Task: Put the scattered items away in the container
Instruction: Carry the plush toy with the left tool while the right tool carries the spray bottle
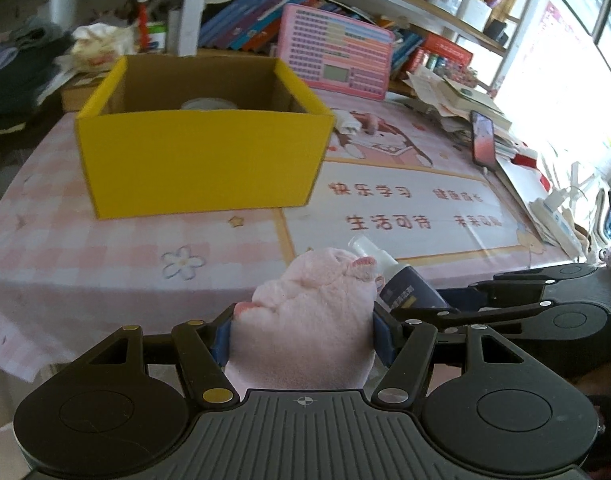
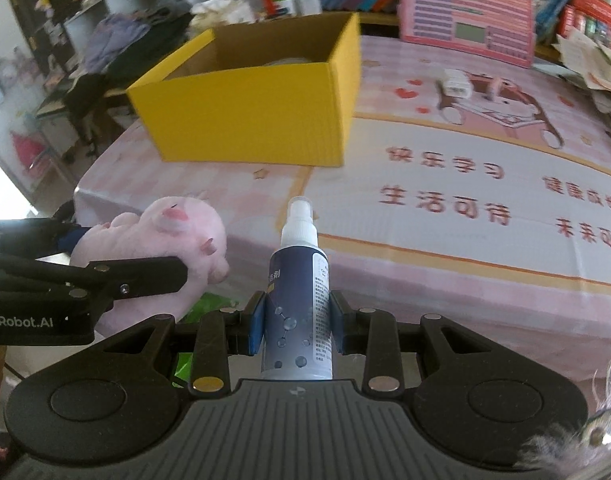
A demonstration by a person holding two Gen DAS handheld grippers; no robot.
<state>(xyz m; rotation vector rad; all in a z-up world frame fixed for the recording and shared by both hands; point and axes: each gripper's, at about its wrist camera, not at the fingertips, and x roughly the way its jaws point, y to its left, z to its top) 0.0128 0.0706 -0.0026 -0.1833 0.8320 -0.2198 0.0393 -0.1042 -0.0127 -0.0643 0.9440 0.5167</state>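
Observation:
My left gripper (image 1: pixel 301 334) is shut on a pink plush pig (image 1: pixel 309 312), held above the near edge of the table. The pig (image 2: pixel 165 240) also shows in the right wrist view, clamped in the left gripper (image 2: pixel 125 264). My right gripper (image 2: pixel 295 320) is shut on a blue spray bottle (image 2: pixel 301 304) with a white nozzle, which stands upright between the pads. That bottle (image 1: pixel 405 288) and the right gripper (image 1: pixel 421 310) sit just right of the pig. The open yellow cardboard box (image 1: pixel 201 160) stands further back on the table, with a round pale object (image 1: pixel 209 103) inside.
A pink patterned cloth (image 1: pixel 105 248) covers the table. A small white block (image 1: pixel 347 124) lies right of the box, a phone (image 1: pixel 483 140) leans by a paper pile, and a pink board (image 1: pixel 337 52) stands behind. Clothes (image 1: pixel 21 64) are piled at the far left.

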